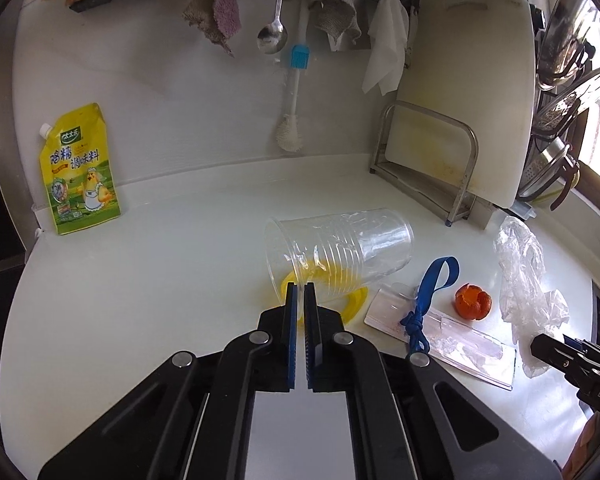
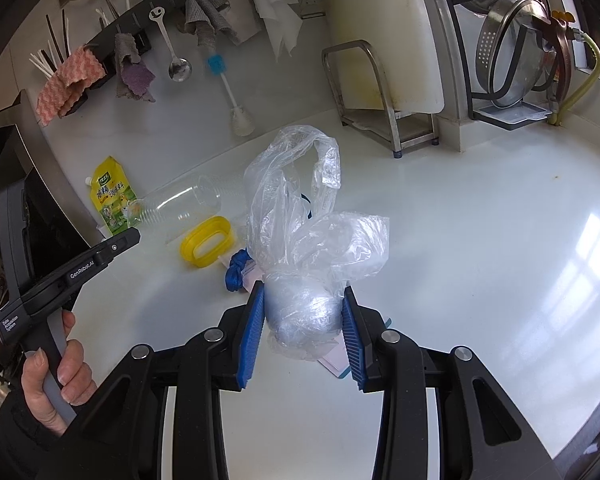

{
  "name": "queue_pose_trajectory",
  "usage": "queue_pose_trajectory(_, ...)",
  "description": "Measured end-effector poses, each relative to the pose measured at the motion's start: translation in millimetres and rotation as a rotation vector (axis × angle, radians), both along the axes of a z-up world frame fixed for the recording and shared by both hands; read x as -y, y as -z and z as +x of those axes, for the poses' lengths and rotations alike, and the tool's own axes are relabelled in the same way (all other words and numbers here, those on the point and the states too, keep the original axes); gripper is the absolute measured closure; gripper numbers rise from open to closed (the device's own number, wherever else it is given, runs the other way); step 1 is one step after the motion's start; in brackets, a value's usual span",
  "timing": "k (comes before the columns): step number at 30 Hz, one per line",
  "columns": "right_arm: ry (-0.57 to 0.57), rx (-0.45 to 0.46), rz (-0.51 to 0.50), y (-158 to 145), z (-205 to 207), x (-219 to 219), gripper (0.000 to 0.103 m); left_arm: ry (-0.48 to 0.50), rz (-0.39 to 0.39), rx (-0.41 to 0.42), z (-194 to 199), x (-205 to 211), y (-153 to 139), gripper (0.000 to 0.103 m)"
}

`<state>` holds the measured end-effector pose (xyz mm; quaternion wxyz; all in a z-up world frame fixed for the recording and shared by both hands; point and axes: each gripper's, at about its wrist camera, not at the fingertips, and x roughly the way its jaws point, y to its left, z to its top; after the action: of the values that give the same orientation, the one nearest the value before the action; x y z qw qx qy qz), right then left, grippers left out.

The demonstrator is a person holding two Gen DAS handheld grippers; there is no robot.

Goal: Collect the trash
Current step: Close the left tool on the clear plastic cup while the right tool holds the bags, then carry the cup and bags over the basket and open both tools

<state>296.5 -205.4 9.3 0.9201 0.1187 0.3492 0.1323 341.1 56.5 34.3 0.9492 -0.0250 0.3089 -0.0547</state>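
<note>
My left gripper (image 1: 300, 289) is shut on the rim of a clear plastic cup (image 1: 340, 254) that lies on its side on the white counter, over a yellow ring lid (image 1: 350, 306). My right gripper (image 2: 304, 300) is around a crumpled clear plastic bag (image 2: 304, 240), pads touching its knotted lower part. The bag also shows in the left wrist view (image 1: 528, 276). An orange peel (image 1: 473, 301) and a clear card sleeve with a blue lanyard (image 1: 432, 292) lie between cup and bag. In the right wrist view the cup (image 2: 176, 204), yellow lid (image 2: 206, 246) and lanyard (image 2: 236, 272) lie left of the bag.
A yellow seasoning pouch (image 1: 80, 172) leans on the back wall at left. A metal rack (image 1: 432, 160) holds a white cutting board (image 1: 460, 80). Cloths, a spoon (image 1: 274, 36) and a brush (image 1: 294, 92) hang above. Pot lids (image 2: 516, 48) stand at right.
</note>
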Motion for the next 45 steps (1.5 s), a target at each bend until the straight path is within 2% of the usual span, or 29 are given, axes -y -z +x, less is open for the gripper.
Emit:
queue_pose_trajectory(9,0.014,0.019,-0.009,-11.1,-42.6,5.3,0.068,-0.036,0.081,0.032,-64.1,1.3,-14.3,0.099)
queue_pose_trajectory(20,0.066,0.046,0.000,-24.0,-142.7,5.6,0.068,-0.003,0.092,0.056,-155.7,12.2,-36.0,0.099)
queue_pose_trajectory(29,0.098,0.043,0.028,-18.4,-225.0,4.8,0.068,0.049,0.077,0.072,-236.6,19.1,-43.5,0.099)
queue_pose_trajectory(36,0.134,0.043,0.001,-9.5,-289.8,6.3,0.068,0.099,0.045,0.055,-294.2,28.7,-33.5,0.099)
queue_pose_trajectory(45,0.141,0.002,-0.030,17.6,-352.8,1.0,0.068,0.172,0.057,0.000,-350.3,47.4,-4.7,0.099)
